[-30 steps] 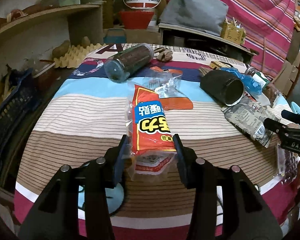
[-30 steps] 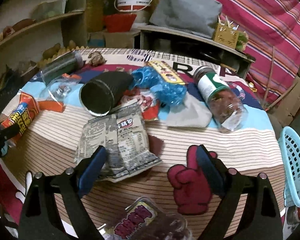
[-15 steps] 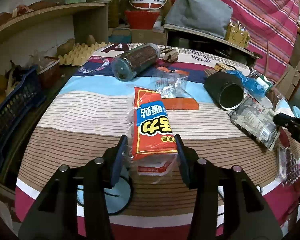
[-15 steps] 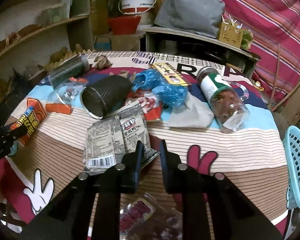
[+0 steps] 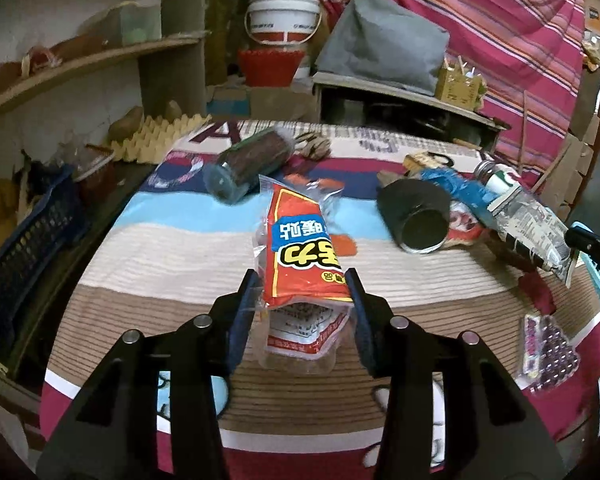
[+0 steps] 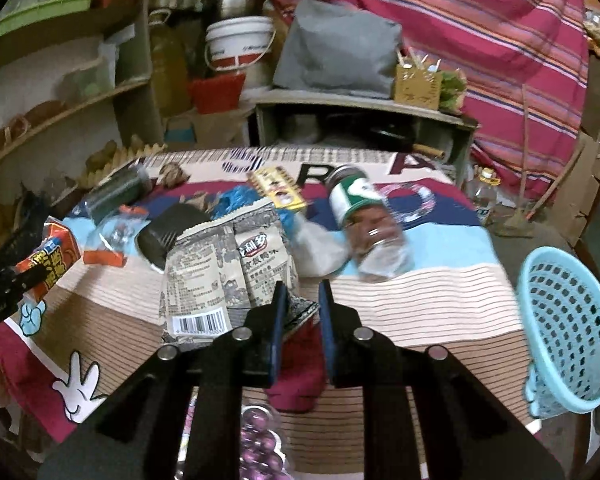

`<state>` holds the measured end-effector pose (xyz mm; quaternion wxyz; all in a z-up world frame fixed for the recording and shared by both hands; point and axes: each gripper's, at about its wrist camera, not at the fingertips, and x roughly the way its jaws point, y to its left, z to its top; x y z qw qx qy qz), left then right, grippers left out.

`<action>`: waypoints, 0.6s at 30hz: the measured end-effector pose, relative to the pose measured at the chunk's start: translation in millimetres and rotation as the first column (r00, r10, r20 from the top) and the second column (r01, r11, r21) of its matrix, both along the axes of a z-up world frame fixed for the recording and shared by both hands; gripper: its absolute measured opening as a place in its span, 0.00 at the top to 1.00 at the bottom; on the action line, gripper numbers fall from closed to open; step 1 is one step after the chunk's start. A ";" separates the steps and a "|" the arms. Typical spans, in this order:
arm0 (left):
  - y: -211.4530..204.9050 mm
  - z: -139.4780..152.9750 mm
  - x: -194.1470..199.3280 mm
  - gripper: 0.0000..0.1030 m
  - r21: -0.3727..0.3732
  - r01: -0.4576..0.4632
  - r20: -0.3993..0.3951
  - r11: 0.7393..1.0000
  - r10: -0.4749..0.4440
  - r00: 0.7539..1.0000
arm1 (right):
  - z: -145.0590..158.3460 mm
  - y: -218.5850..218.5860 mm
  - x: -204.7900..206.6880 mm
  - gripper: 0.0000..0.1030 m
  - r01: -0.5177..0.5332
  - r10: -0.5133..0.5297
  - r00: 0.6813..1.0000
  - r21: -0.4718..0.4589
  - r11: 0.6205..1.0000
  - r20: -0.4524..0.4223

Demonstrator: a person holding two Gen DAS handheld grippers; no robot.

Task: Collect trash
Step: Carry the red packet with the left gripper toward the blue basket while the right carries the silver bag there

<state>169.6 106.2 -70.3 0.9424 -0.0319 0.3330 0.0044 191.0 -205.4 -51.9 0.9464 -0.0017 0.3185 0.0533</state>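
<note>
Left wrist view: left gripper [image 5: 302, 300] jaws closing on the orange packet [image 5: 304, 256]; right gripper [image 6: 302, 308] jaws pinch the grey wrapper [image 6: 224, 276].

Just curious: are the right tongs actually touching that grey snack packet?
Touching. The right wrist view shows the right tongs pinching the grey packet's corner between them.

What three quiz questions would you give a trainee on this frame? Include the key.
1. True or false: the left gripper grips the red packet.
2. The right gripper pinches: A) jar, B) grey packet, C) black tube?
3. Fill in: in the right wrist view, the blue basket stands at the picture's ___ edge.
Key: 1 true; 2 B; 3 right.
</note>
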 end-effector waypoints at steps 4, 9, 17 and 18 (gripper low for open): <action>-18.8 7.5 0.2 0.58 0.018 0.014 0.012 1.000 -0.015 1.000 | 8.7 -17.9 -7.7 0.83 0.025 -0.025 0.999 0.002 1.000 0.026; -41.2 17.8 1.8 0.59 0.020 0.033 0.033 0.999 -0.033 0.999 | 14.9 -45.2 -13.8 0.83 0.063 -0.064 0.997 0.021 0.998 0.042; -70.1 31.0 5.3 0.59 0.020 0.067 0.059 0.998 -0.068 0.996 | 23.3 -66.9 -21.5 0.84 0.101 -0.101 0.992 0.002 0.995 0.071; -72.6 31.6 6.2 0.58 0.022 0.069 0.059 0.997 -0.070 0.996 | 22.0 -72.3 -20.2 0.84 0.115 -0.115 0.991 0.002 0.993 0.066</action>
